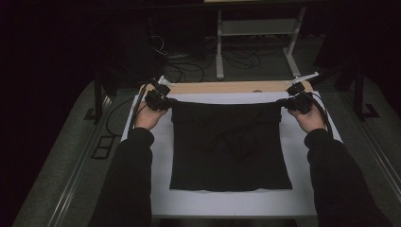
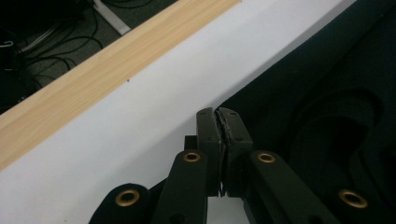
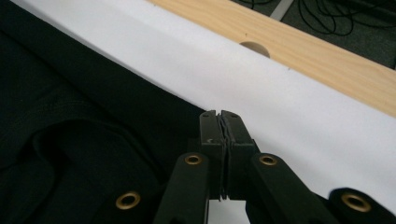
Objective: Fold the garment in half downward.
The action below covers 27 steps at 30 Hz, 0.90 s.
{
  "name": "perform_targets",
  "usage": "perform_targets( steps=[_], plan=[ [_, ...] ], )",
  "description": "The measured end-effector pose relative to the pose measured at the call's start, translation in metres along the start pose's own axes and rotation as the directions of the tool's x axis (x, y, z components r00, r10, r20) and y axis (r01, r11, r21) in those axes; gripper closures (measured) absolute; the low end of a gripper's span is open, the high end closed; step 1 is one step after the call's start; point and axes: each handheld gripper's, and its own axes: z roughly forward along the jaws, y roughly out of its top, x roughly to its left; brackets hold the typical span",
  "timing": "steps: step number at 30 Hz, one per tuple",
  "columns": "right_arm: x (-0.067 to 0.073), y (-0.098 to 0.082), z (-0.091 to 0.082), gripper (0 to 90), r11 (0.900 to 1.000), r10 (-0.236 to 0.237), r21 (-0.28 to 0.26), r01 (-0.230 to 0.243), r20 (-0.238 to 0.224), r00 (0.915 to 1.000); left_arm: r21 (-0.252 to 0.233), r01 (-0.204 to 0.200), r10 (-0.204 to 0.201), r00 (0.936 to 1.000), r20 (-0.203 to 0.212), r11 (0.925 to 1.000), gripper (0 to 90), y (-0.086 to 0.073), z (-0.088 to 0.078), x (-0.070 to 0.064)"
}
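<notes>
A black garment (image 1: 229, 146) lies spread on the white table top (image 1: 236, 201), its far edge lifted and stretched between both hands. At the far left corner of that edge, my left gripper (image 1: 166, 101) is shut on the cloth. In the left gripper view the jaws of the left gripper (image 2: 219, 122) are pressed together on the black garment (image 2: 327, 93). My right gripper (image 1: 283, 102) pinches the far right corner. In the right gripper view the right gripper (image 3: 220, 123) has its jaws shut on the edge of the garment (image 3: 70, 121).
A wooden strip (image 1: 227, 87) runs along the table's far edge, with a round hole (image 3: 254, 48) in it. Beyond the table, cables (image 1: 189, 66) lie on the floor beside the white legs (image 1: 220, 47) of another frame.
</notes>
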Motion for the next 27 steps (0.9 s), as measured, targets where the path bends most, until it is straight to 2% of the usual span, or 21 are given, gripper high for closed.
perform_targets(
  steps=[9,18,27],
  plan=[
    [-0.002,0.007,0.0,87.1,1.0,0.005,-0.006,-0.005,-0.003,1.0,0.009,0.004,-0.004,1.0,-0.009,1.0,87.2,0.002,0.009,0.002],
    [-0.006,0.002,0.014,86.9,0.999,0.03,0.016,-0.03,-0.02,0.9994,0.037,0.017,-0.018,0.9998,0.006,0.9992,86.6,-0.001,0.024,0.0],
    [-0.006,-0.005,0.029,86.0,0.996,0.072,0.052,-0.068,-0.065,0.9953,0.047,0.025,-0.027,0.9991,0.032,0.9986,83.9,-0.005,0.034,-0.003]
  ],
)
